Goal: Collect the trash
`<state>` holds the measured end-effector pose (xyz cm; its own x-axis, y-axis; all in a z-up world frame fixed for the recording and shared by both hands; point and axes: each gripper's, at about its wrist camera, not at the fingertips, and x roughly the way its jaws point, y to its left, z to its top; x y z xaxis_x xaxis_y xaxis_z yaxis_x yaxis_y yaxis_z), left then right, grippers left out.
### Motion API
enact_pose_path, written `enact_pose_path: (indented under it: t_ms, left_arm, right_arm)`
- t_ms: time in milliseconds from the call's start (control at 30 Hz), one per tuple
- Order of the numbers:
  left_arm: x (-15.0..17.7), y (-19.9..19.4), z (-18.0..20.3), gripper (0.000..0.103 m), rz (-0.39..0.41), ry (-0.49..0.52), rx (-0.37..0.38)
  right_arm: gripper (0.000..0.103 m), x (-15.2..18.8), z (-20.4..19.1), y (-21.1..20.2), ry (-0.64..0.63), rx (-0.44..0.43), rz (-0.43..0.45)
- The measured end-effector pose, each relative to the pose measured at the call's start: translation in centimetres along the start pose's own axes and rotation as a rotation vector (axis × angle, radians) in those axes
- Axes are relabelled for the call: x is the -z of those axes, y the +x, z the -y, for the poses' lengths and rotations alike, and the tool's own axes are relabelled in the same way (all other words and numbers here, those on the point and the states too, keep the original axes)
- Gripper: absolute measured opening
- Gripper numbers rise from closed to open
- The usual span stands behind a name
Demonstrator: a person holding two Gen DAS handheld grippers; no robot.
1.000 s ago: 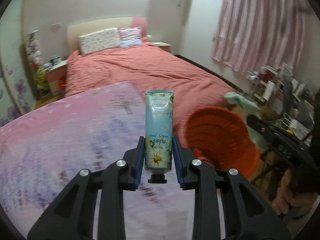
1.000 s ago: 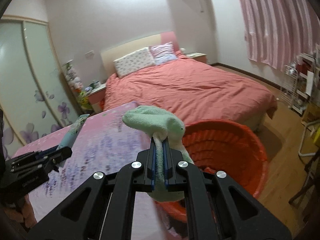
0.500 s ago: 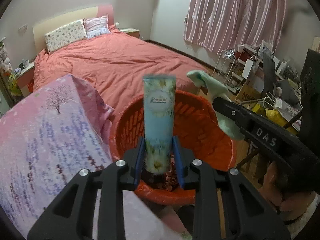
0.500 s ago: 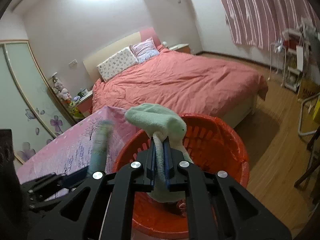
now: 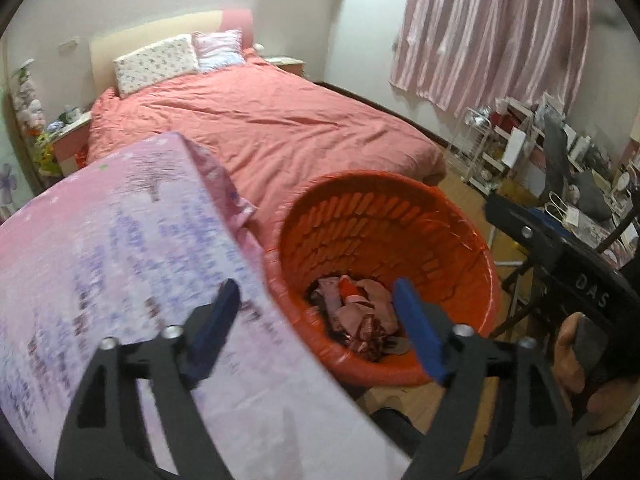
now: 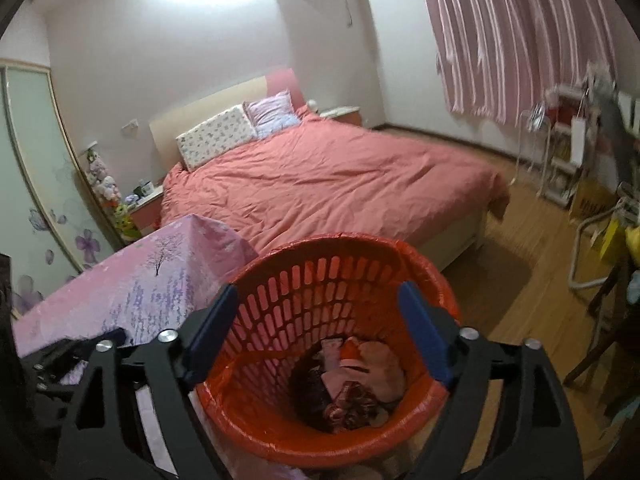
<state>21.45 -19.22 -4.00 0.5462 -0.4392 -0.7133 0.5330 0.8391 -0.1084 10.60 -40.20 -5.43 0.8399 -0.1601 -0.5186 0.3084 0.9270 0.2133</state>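
An orange slotted basket (image 5: 360, 220) (image 6: 320, 280) stands on the floor beside the table, with a pile of pinkish trash (image 5: 360, 316) (image 6: 352, 376) at its bottom. My left gripper (image 5: 316, 292) hangs over the basket's near left rim, its jaws opening wide with nothing between them. My right gripper (image 6: 318, 294) is over the basket mouth, its jaws also opening and empty. The cream tube and the green cloth are not in either grip, and I cannot pick them out in the pile. The right gripper's black body (image 5: 560, 248) and a hand (image 5: 576, 352) show at the right of the left wrist view.
A table under a pink lavender-print cloth (image 5: 120, 240) (image 6: 152, 280) borders the basket on the left. A bed with a salmon cover (image 5: 260, 128) (image 6: 320, 184) lies behind. Cluttered shelves (image 5: 520, 148) and dark chair legs (image 6: 592, 320) stand to the right on wooden floor (image 6: 520, 300).
Both grippers moved over the basket and opened. The left let go of the cream tube and the right let go of the green cloth; neither item is between the jaws now.
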Motion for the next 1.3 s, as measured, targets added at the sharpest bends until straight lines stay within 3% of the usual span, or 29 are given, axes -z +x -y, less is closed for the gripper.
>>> enact_pose_path:
  t_ms: [33, 133, 267, 333, 567, 733, 933, 1300]
  left_arm:
    - [0.6, -1.2, -0.7, 0.092, 0.016, -0.016, -0.019]
    - [2.2, -4.0, -2.5, 0.097, 0.037, -0.053, -0.076]
    - [4.6, -7.4, -4.7, 0.099, 0.055, -0.090, -0.229]
    - [6.0, -9.4, -5.9, 0.099, 0.071, -0.108, -0.298]
    - [10.9, -16.0, -7.6, 0.099, 0.172, -0.168, -0.391]
    - [14.3, -19.6, -7.9, 0.099, 0.226, -0.209, -0.492]
    - [16.9, -22.3, -7.1, 0.099, 0.266, -0.243, -0.537]
    - [19.0, -24.3, -6.2, 0.099, 0.300, -0.268, -0.555]
  right_arm:
    - [0.085, 0.1, -0.5, -0.6, -0.020, 0.018, 0.001]
    - [0.099, 0.8, -2.0, -2.8, -0.099, 0.095, 0.027]
    - [0.101, 2.1, -4.2, -6.2, -0.201, 0.194, 0.074]
    - [0.101, 2.9, -4.7, -7.6, -0.211, 0.159, 0.062]
    - [0.101, 5.2, -6.0, -12.3, -0.173, 0.020, 0.085]
    - [0.101, 7.0, -7.6, -14.3, -0.179, 0.073, 0.141]
    - [0.101, 9.1, -9.1, -15.8, -0.167, 0.170, 0.203]
    - [0.101, 10.1, -9.8, -16.1, -0.178, 0.218, 0.086]
